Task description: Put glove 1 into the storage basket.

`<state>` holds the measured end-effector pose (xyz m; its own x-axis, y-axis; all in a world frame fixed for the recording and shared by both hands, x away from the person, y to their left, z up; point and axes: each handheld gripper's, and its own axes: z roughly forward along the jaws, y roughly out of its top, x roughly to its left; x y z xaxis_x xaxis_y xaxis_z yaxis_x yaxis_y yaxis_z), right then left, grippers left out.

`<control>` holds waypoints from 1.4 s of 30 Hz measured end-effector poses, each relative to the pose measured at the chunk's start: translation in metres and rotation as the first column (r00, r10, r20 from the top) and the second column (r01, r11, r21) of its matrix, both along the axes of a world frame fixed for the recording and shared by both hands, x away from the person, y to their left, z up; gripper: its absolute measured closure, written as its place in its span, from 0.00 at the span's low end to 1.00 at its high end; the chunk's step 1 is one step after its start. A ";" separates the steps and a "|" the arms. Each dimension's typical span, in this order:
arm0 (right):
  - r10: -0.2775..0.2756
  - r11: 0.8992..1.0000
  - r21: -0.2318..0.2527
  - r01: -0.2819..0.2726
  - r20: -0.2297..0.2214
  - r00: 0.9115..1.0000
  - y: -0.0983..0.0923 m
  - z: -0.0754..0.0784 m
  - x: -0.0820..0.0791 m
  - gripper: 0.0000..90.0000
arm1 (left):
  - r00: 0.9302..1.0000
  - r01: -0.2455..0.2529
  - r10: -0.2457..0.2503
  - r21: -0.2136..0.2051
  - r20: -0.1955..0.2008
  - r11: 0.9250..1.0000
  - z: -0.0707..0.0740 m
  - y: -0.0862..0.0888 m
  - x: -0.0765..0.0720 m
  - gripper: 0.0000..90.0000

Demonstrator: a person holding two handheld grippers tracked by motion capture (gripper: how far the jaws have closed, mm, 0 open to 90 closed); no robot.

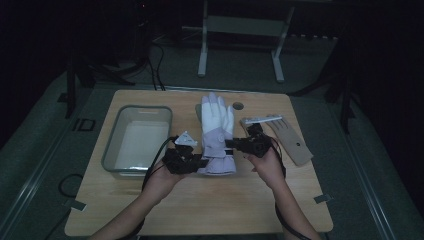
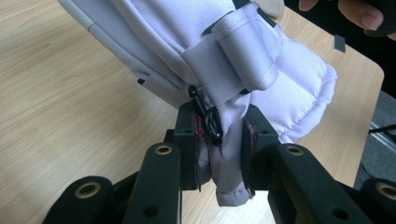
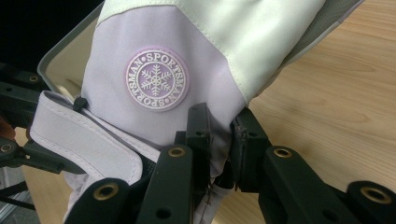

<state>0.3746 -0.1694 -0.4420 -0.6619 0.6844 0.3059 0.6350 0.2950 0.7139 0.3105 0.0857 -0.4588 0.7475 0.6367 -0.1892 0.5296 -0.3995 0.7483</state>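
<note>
Looking down from the high view, we see the white and lilac ski glove (image 1: pixel 216 134) on the wooden table (image 1: pixel 200 205), between a clear plastic bin (image 1: pixel 114 145) and a tan glove (image 1: pixel 291 140), with our left gripper (image 1: pixel 200 161) and right gripper (image 1: pixel 231 144) at either side of its cuff. In the left gripper view, the jaws are clenched on the cuff's edge beside a small black clip (image 2: pixel 208 119). In the right gripper view, the jaws pinch the lilac fabric below a round snowflake badge (image 3: pixel 157 79).
</note>
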 end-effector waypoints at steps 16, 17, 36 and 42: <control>0.049 0.998 0.040 -0.049 0.004 0.999 0.048 0.003 0.009 0.88 | 1.000 -0.015 0.014 0.040 0.013 0.999 0.012 0.046 0.000 0.80; 0.049 0.998 0.040 -0.049 0.004 0.999 0.048 0.003 0.009 0.88 | 1.000 -0.020 0.020 0.037 0.009 0.999 0.012 0.049 0.000 0.80; 0.110 0.992 0.067 -0.110 -0.003 0.994 0.123 0.005 0.022 0.88 | 0.994 -0.109 0.108 0.055 0.018 0.993 0.021 0.119 -0.006 0.80; 0.136 0.988 0.071 -0.135 -0.009 0.991 0.149 0.006 0.026 0.88 | 0.991 -0.136 0.135 0.063 0.011 0.989 0.023 0.143 -0.010 0.80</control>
